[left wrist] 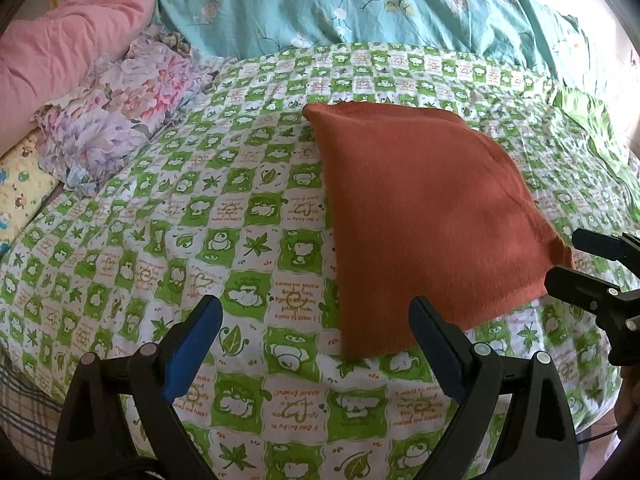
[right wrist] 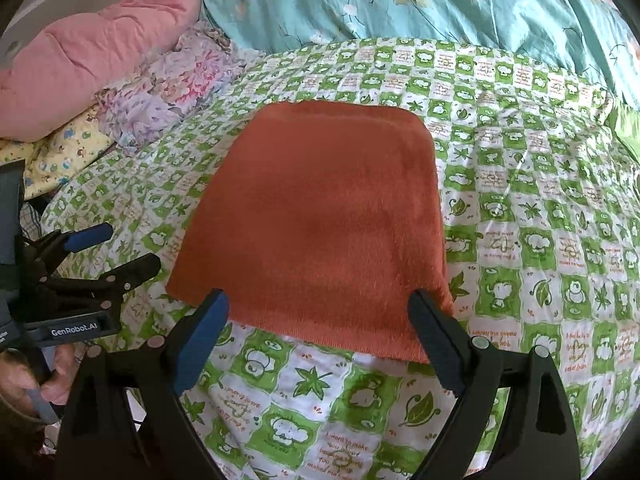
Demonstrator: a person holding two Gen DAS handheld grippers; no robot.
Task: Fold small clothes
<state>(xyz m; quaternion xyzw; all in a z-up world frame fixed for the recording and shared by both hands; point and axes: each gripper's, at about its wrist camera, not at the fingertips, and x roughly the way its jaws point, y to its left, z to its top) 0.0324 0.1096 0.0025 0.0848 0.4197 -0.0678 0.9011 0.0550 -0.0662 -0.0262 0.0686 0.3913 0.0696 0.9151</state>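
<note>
A rust-orange fuzzy garment (left wrist: 420, 216) lies folded into a flat rectangle on the green-and-white checked bedspread (left wrist: 200, 216); it also shows in the right wrist view (right wrist: 320, 224). My left gripper (left wrist: 316, 320) is open and empty, just before the garment's near left corner. My right gripper (right wrist: 320, 320) is open and empty, its jaws spread at the garment's near edge. The right gripper also shows at the right edge of the left wrist view (left wrist: 576, 260), and the left gripper shows at the left edge of the right wrist view (right wrist: 120, 248).
A pink quilt (right wrist: 100, 48), a crumpled floral cloth (right wrist: 172, 84) and a yellow printed cloth (right wrist: 68, 152) lie at the back left. A turquoise flowered duvet (right wrist: 400, 0) runs along the back. The bedspread (right wrist: 540, 200) stretches right of the garment.
</note>
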